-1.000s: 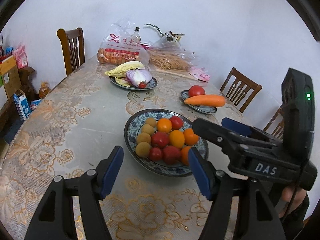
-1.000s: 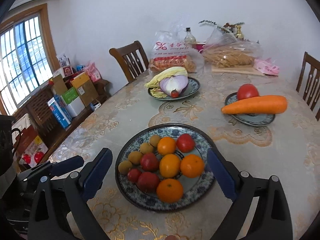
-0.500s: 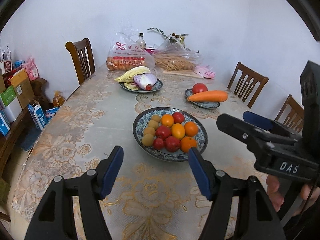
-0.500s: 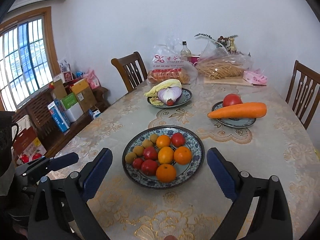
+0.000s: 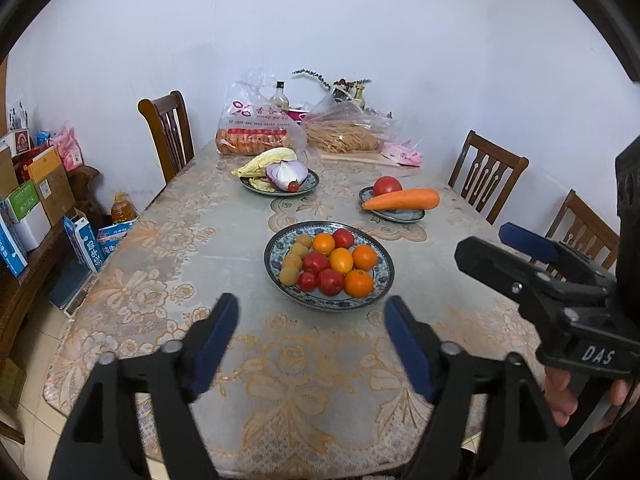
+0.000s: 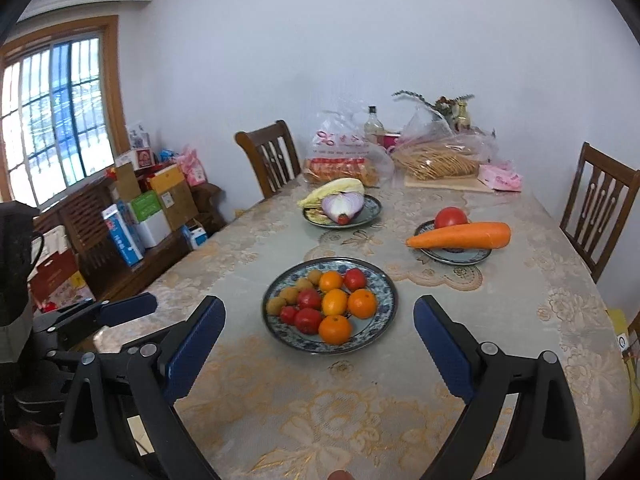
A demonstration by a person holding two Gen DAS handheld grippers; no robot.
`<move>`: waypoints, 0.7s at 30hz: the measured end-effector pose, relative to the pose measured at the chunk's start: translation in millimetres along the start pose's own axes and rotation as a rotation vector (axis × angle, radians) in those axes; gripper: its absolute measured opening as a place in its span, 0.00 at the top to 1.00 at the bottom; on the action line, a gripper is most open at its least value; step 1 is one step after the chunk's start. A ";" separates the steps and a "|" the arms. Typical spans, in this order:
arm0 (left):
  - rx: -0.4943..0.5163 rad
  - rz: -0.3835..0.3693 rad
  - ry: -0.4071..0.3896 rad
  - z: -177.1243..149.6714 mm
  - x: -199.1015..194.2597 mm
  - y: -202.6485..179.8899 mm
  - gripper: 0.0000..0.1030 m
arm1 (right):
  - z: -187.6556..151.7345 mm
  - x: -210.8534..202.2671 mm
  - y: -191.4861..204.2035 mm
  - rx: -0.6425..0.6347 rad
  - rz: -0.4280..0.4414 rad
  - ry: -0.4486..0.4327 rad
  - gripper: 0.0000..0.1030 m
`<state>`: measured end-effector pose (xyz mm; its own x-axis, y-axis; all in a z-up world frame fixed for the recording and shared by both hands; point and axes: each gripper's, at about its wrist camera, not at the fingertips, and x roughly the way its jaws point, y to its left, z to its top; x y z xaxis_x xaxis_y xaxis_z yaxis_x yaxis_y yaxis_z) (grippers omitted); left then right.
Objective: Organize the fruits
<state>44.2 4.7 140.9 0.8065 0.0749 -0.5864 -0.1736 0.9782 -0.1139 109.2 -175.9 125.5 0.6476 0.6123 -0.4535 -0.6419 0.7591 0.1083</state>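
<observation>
A blue patterned plate [image 5: 382, 276] [image 6: 386, 304] in the middle of the table holds oranges [image 5: 359, 283] [image 6: 335, 329], red tomatoes [image 5: 331, 281] [image 6: 309, 319] and small brown fruits [image 5: 289, 275] [image 6: 276, 305]. My left gripper [image 5: 310, 332] hangs over the near part of the table, well short of that plate; its jaws are opening and nothing is between them. My right gripper [image 6: 318, 340] is also back from the plate, open and empty. It shows at the right of the left wrist view, the right gripper [image 5: 508, 248], held by a hand [image 5: 560, 396].
A small plate with a carrot [image 5: 402, 199] [image 6: 460, 236] and a tomato stands back right. Another plate [image 5: 310, 184] [image 6: 370, 212] carries cabbage and onion. Bags of food [image 5: 256, 132] fill the far end. Wooden chairs [image 5: 486, 174] flank the table; boxes [image 6: 140, 208] stack at the left wall.
Both grippers have drawn back and risen from the fruit plate, which now looks smaller and farther. The left gripper's jaws stand wider apart than before.
</observation>
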 end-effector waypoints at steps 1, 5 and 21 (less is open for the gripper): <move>0.001 0.001 -0.006 -1.3 -4.1 -0.8 0.19 | -0.6 -4.5 1.9 -0.003 0.005 -0.007 0.06; 0.000 0.011 -0.012 -5.7 -16.7 -2.0 0.19 | -3.4 -18.3 9.2 -0.013 0.010 -0.022 0.06; -0.038 0.093 0.077 -38.4 -27.6 3.1 0.19 | -32.8 -48.1 23.6 -0.048 -0.015 -0.005 0.06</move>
<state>-0.3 -1.7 125.9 0.7405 0.1484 -0.6554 -0.2679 0.9597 -0.0853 49.4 -194.7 120.9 0.6591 0.6024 -0.4502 -0.6510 0.7567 0.0594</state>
